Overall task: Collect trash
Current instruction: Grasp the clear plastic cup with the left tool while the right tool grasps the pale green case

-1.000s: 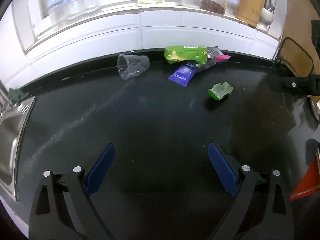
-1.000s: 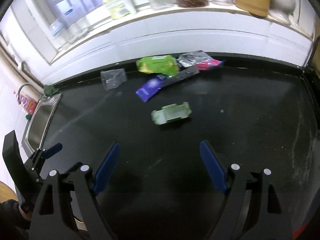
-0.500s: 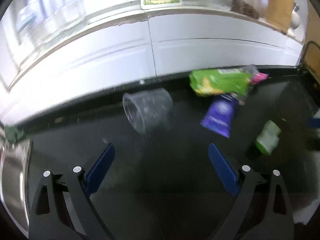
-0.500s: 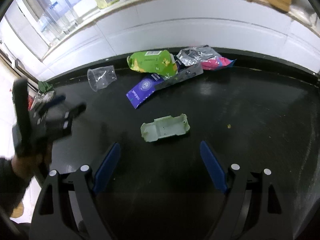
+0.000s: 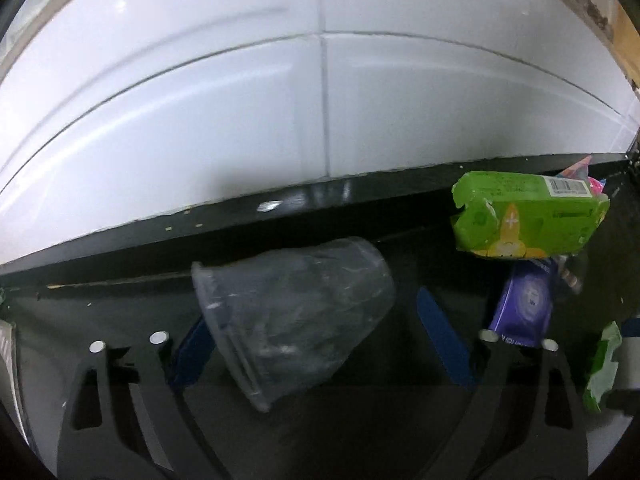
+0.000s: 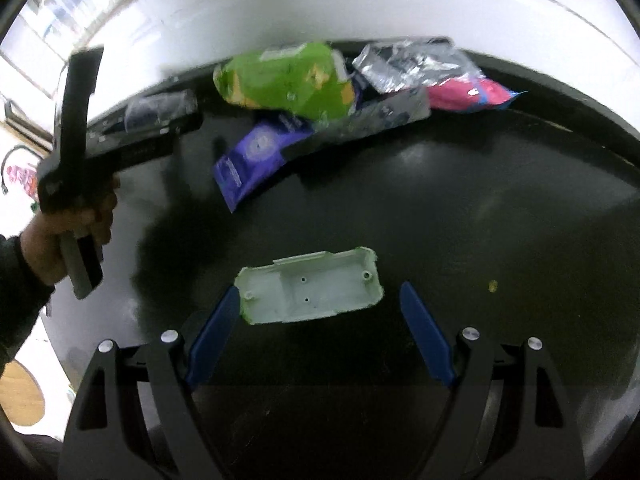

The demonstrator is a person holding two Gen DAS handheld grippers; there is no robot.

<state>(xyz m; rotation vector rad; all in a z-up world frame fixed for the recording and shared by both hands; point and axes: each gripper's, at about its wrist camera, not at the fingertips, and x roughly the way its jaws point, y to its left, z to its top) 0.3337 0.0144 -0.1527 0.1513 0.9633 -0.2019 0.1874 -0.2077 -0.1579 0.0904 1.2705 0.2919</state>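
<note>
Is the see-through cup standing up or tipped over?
Tipped over. The clear cup lies on its side on the black counter, rim facing lower left.

Tabletop (image 5: 120, 300): black, glossy, faint pale specks near its back edge. In the right wrist view the same surface (image 6: 460, 208) carries 1 small yellowish crumb (image 6: 493, 286). White tiled wall (image 5: 240, 120) rises directly behind the back edge; 1 vertical grout line meets 2 curved horizontal ones. Wooden strip (image 5: 628, 48) at upper right above the tiles. Bright window (image 6: 52, 12), blurred, at upper left. Round wooden surface (image 6: 20, 396) at lower left, below tabletop level.
</note>
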